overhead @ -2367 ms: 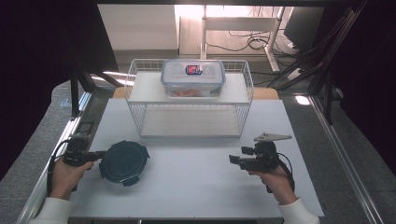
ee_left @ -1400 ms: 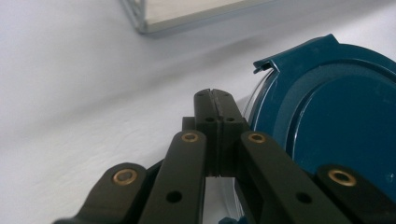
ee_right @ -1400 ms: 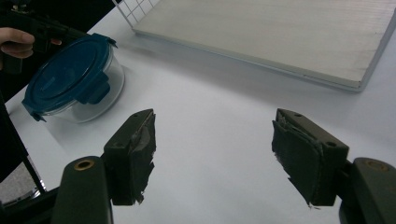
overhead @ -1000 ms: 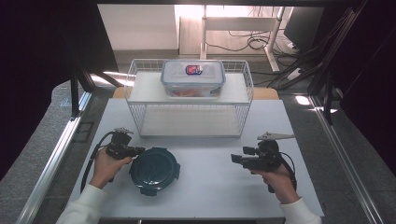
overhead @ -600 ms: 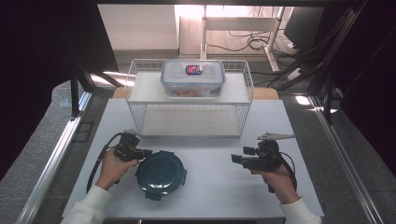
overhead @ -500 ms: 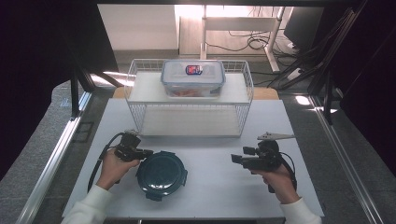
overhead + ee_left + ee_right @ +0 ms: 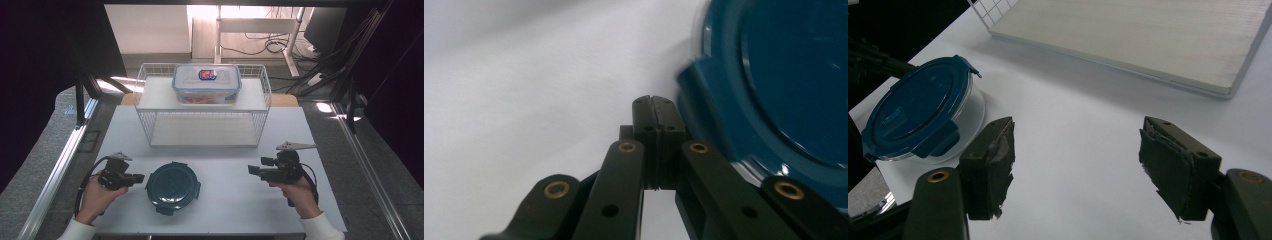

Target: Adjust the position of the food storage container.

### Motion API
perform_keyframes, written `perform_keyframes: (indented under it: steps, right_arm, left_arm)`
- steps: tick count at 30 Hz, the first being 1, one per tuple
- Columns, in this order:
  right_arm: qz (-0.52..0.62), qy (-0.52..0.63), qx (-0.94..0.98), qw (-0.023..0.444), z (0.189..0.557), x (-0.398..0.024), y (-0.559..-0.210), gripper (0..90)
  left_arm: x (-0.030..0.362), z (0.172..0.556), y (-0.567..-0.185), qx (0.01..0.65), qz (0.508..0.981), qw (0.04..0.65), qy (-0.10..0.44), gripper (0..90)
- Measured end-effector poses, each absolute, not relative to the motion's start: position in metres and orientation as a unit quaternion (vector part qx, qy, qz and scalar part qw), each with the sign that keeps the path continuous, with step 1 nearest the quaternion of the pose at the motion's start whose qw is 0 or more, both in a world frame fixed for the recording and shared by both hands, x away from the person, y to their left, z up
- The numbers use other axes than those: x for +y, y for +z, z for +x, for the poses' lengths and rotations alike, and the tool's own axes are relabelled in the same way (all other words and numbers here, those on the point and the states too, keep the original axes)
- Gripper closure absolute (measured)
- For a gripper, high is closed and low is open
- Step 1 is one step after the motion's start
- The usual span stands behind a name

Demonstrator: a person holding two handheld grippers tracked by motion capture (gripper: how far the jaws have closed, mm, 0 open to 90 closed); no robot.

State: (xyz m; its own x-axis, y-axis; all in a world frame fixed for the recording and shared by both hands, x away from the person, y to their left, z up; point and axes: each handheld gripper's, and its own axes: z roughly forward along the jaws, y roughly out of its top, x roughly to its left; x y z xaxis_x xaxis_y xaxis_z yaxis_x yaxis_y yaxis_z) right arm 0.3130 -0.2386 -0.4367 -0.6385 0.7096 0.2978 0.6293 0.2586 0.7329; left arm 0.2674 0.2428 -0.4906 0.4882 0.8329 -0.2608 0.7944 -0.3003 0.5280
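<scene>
The round glass container with a dark teal clip lid [image 7: 173, 187] sits at the lower centre of the white table [image 7: 225, 200]. The left tool [image 7: 655, 107] is fully closed, empty, just beside the lid's rim. The right tool [image 7: 1075, 167] gapes empty at lower right. A white wire rack [image 7: 202, 132] stands behind, bearing a clear lidded box [image 7: 206, 82].

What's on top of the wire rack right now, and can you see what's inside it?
On the wire rack sits one clear rectangular container, lid clipped on, with a red and blue sticker on top. Something reddish shows through its wall, but the lid and glare hide what it is.
</scene>
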Motion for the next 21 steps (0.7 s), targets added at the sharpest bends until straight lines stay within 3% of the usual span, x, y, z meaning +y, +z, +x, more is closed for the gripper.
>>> perform_keyframes:
  steps: [21]
  right_arm:
    - [0.431, 0.436, 0.789, 0.047, 0.315, -0.241, -0.438, 30.0]
  left_arm:
    - [0.224, 0.254, -0.494, 0.511, 0.801, 0.312, 0.021, 90.0]
